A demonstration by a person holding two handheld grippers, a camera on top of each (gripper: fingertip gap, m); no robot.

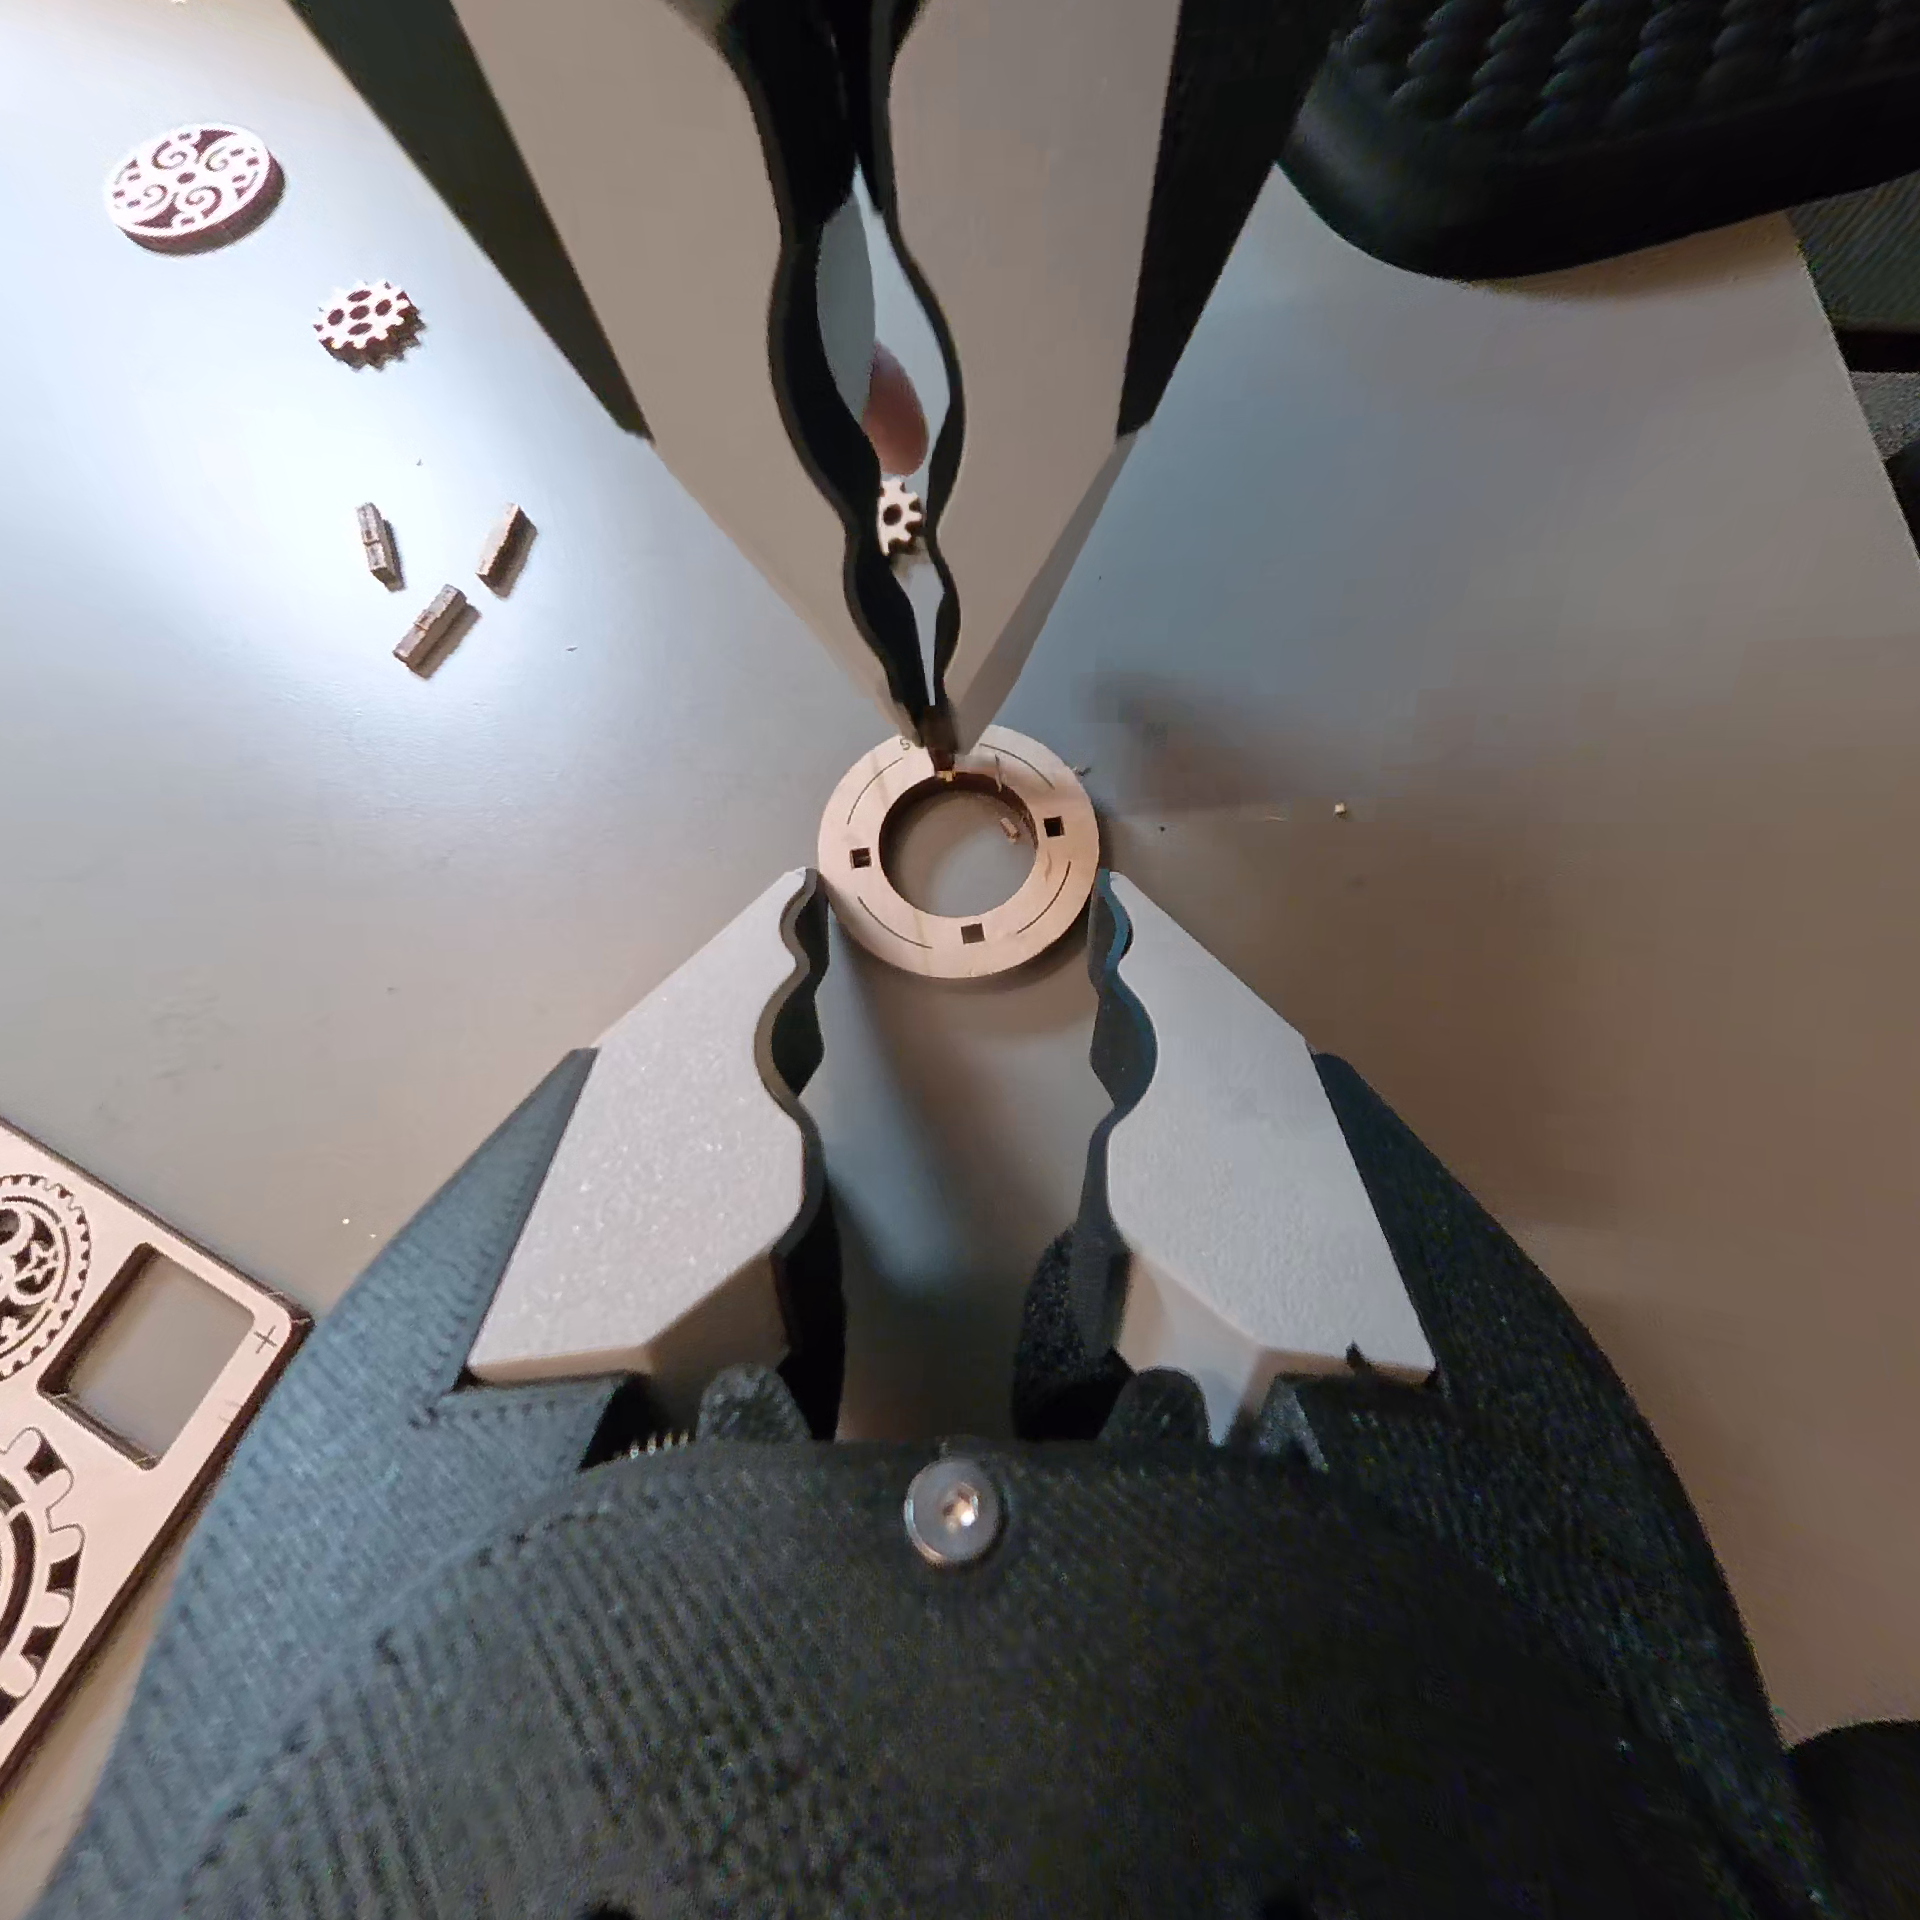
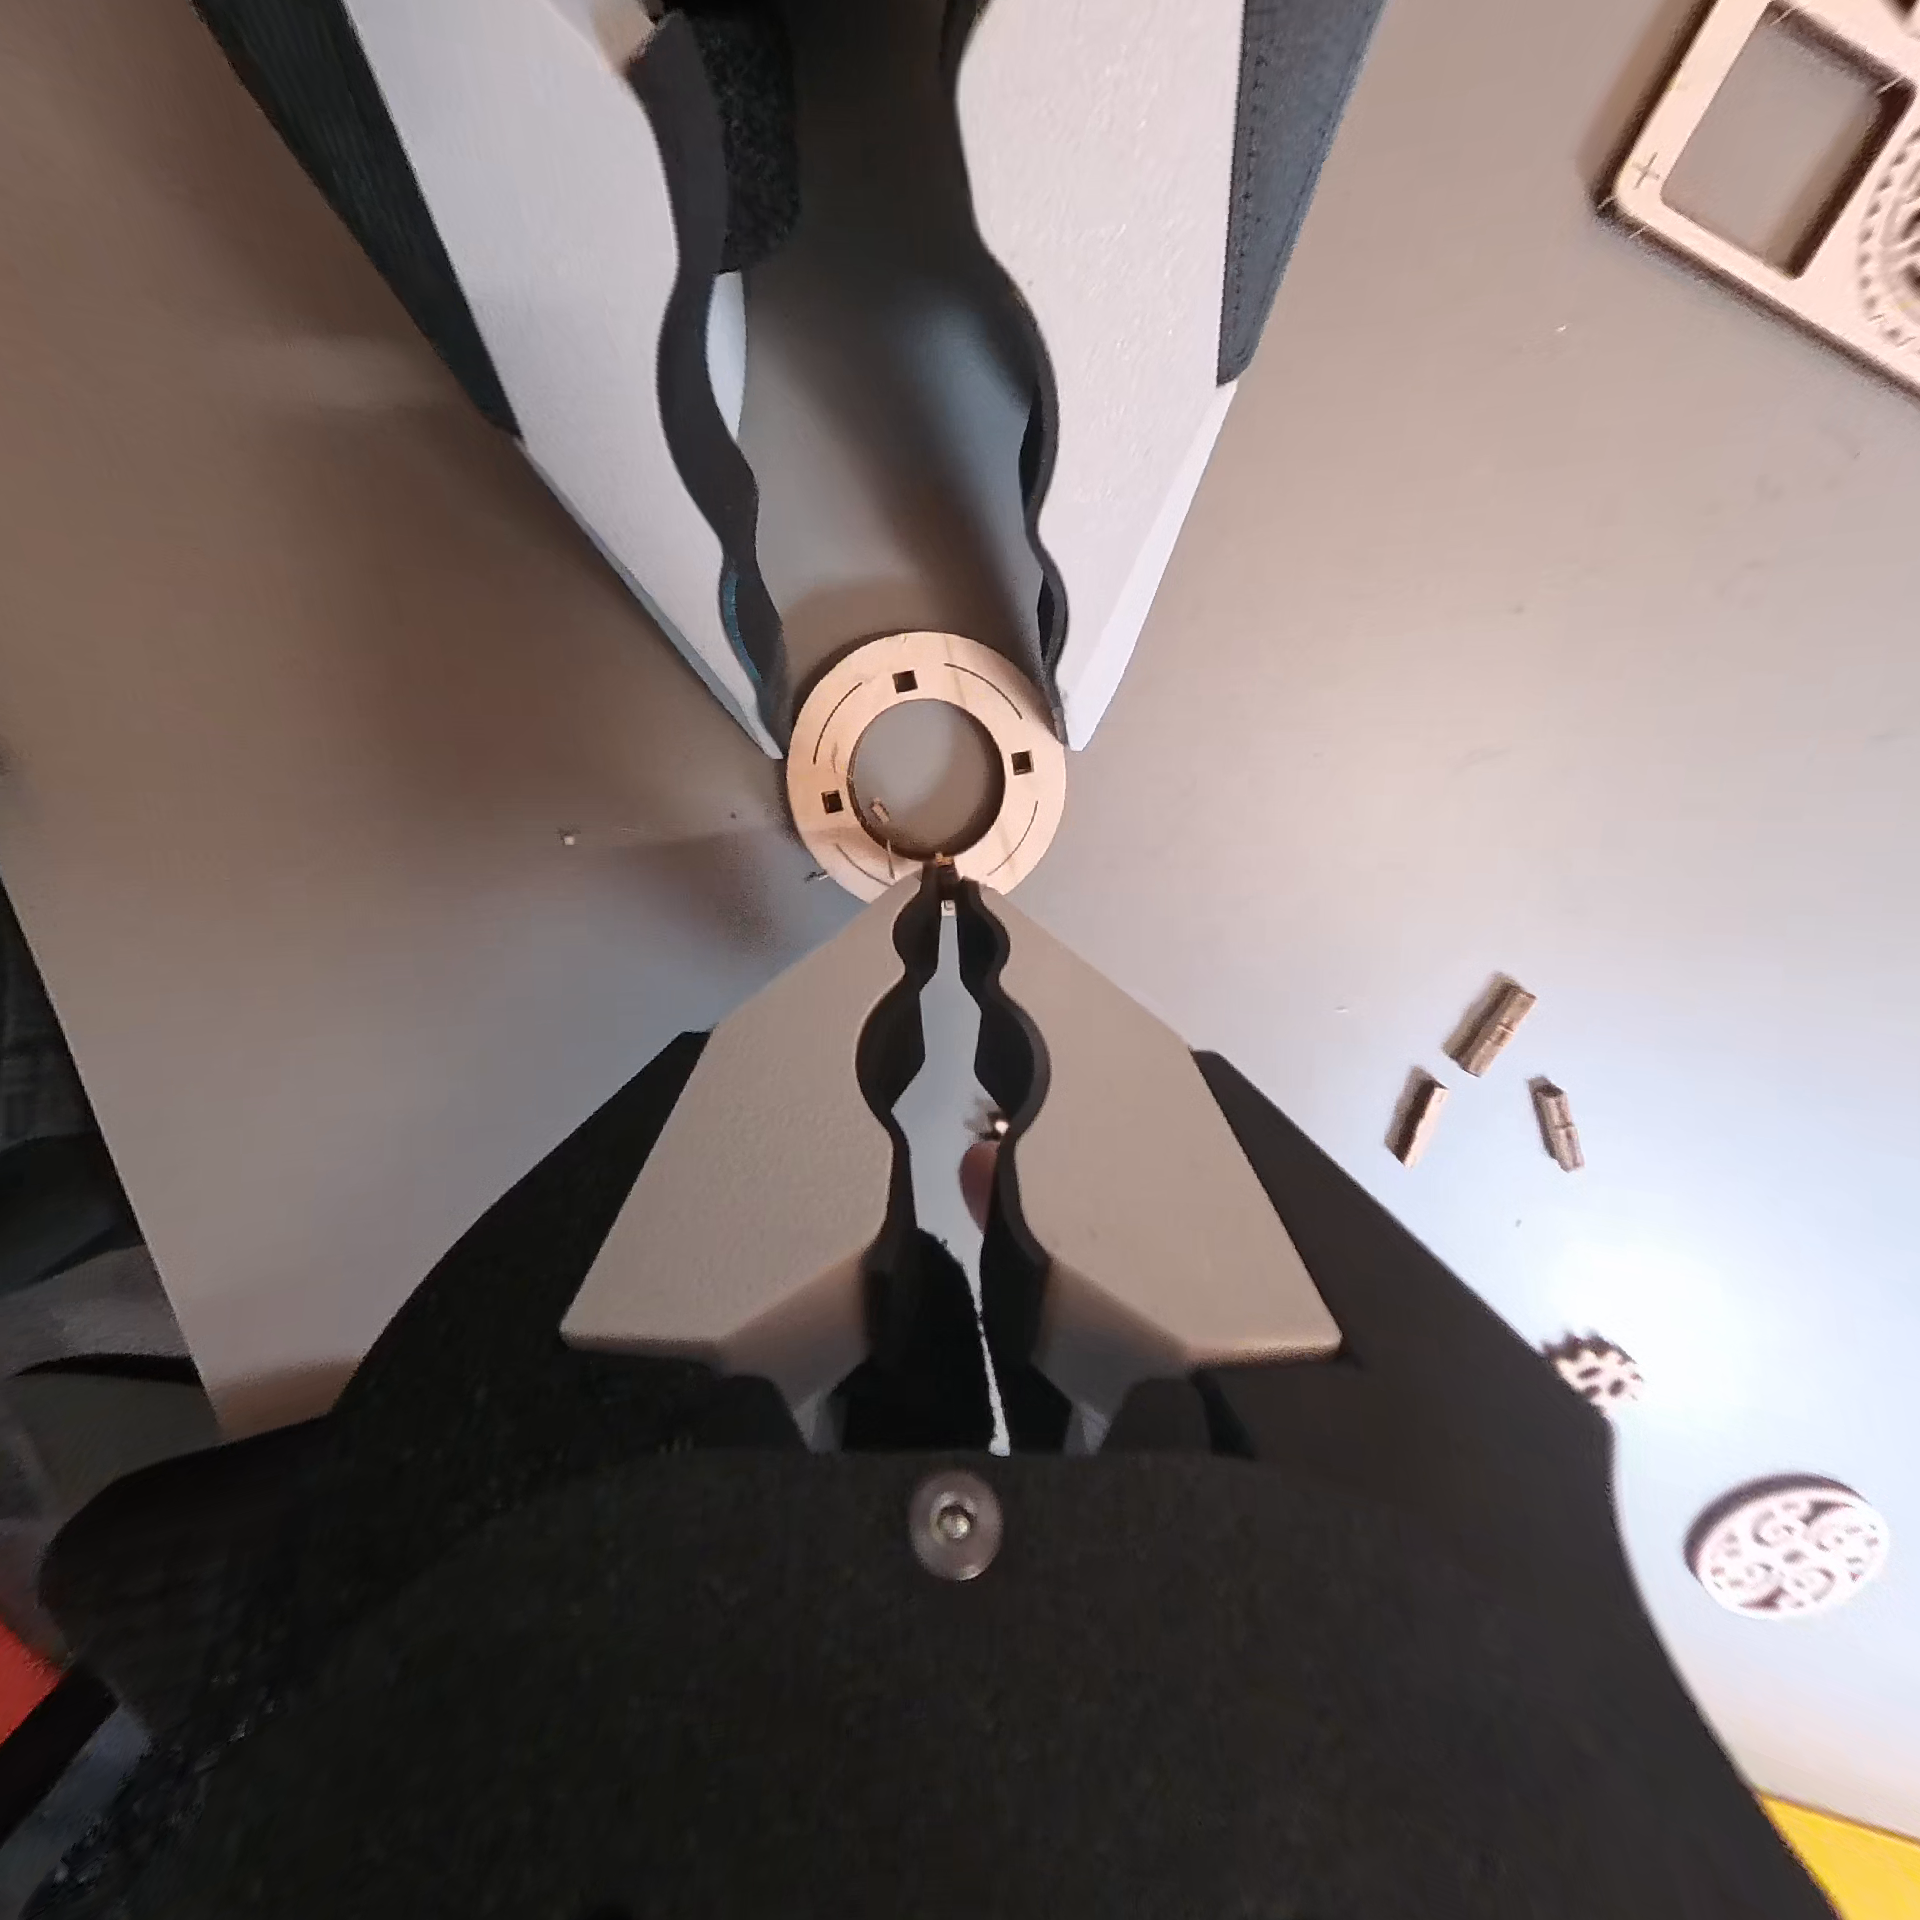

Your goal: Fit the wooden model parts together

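surface: plain grey table point(image 1: 1455, 623) | furniture: black mesh chair point(image 1: 1621, 114)

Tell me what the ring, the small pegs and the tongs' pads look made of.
Ring: thin pale plywood, unfinished matt, with dark burnt cut edges, probably laser-cut.
Pegs: the same wood, darker, scorched sides.
Pads: black wavy strips, seemingly rubber or foam, on grey matt plastic fingers.
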